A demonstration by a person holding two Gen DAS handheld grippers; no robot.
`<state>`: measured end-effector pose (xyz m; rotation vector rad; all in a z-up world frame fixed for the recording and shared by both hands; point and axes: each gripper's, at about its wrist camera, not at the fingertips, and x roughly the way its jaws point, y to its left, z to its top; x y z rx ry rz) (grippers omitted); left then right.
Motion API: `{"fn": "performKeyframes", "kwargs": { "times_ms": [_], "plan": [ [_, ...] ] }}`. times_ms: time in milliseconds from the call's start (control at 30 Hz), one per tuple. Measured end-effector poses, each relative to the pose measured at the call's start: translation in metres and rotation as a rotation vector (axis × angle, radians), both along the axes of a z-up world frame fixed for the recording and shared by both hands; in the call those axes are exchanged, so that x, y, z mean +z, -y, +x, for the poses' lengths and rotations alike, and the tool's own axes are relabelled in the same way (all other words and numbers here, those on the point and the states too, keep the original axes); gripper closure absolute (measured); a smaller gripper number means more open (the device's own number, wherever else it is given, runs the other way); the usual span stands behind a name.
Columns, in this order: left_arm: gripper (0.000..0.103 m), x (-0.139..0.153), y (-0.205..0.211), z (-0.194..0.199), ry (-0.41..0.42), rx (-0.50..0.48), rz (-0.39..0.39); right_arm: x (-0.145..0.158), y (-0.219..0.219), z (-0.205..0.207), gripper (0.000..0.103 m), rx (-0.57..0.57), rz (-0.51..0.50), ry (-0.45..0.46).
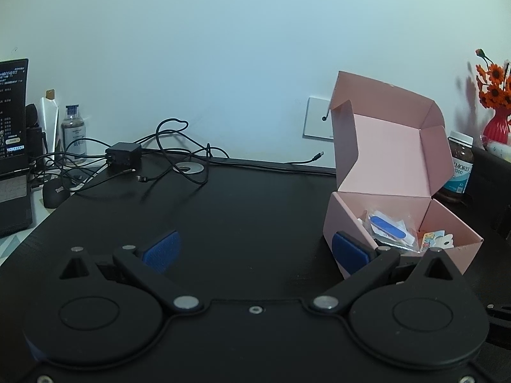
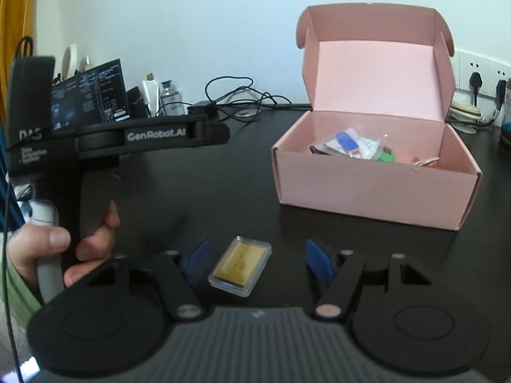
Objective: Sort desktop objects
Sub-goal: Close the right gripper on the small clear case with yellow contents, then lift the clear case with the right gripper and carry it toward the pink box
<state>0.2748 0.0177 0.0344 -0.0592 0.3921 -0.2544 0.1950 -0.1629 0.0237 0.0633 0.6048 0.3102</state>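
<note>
A small clear plastic case (image 2: pixel 241 266) with a yellow-brown insert lies on the black desk (image 2: pixel 204 198), between the blue pads (image 2: pixel 319 265) of my right gripper (image 2: pixel 258 263). The left pad is close to the case and a gap shows on the right side, so the jaws stand open around it. An open pink cardboard box (image 2: pixel 367 188) sits beyond to the right, holding several small packets and a blue item (image 2: pixel 346 142). My left gripper (image 1: pixel 255 250) is wide open and empty over bare desk, with the pink box (image 1: pixel 348 220) by its right pad. A hand (image 2: pixel 48 245) holds its handle.
A laptop (image 1: pixel 12 118), black mouse (image 1: pixel 56 193), charger brick (image 1: pixel 123 156) with tangled cables and a small bottle (image 1: pixel 74 134) crowd the back left. A supplement jar (image 1: pixel 458 166) and red vase of orange flowers (image 1: pixel 495 95) stand behind the box. Wall sockets (image 2: pixel 479 73) are at the right.
</note>
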Motion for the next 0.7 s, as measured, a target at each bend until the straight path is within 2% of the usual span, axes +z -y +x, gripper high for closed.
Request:
{"fn": "performKeyframes", "kwargs": {
  "times_ms": [133, 233, 300, 400, 700],
  "plan": [
    [0.0, 0.0, 0.002, 0.0, -0.005, -0.001, 0.015, -0.002, -0.009, -0.003, 0.043, 0.029, -0.039, 0.01],
    [0.0, -0.001, 0.003, 0.002, -0.014, 0.01, 0.026, -0.003, -0.015, -0.006, 0.051, 0.044, -0.086, 0.03],
    [0.0, -0.001, 0.004, 0.003, -0.02, 0.018, 0.033, -0.003, -0.017, -0.008, 0.066, 0.048, -0.114, 0.046],
    [0.0, -0.001, 0.005, 0.004, -0.027, 0.029, 0.043, -0.002, -0.009, -0.007, 0.072, 0.03, -0.111, 0.045],
    [0.0, -0.002, 0.009, 0.009, -0.058, 0.033, 0.073, -0.002, 0.04, -0.013, 0.073, -0.106, -0.115, 0.033]
  ]
}}
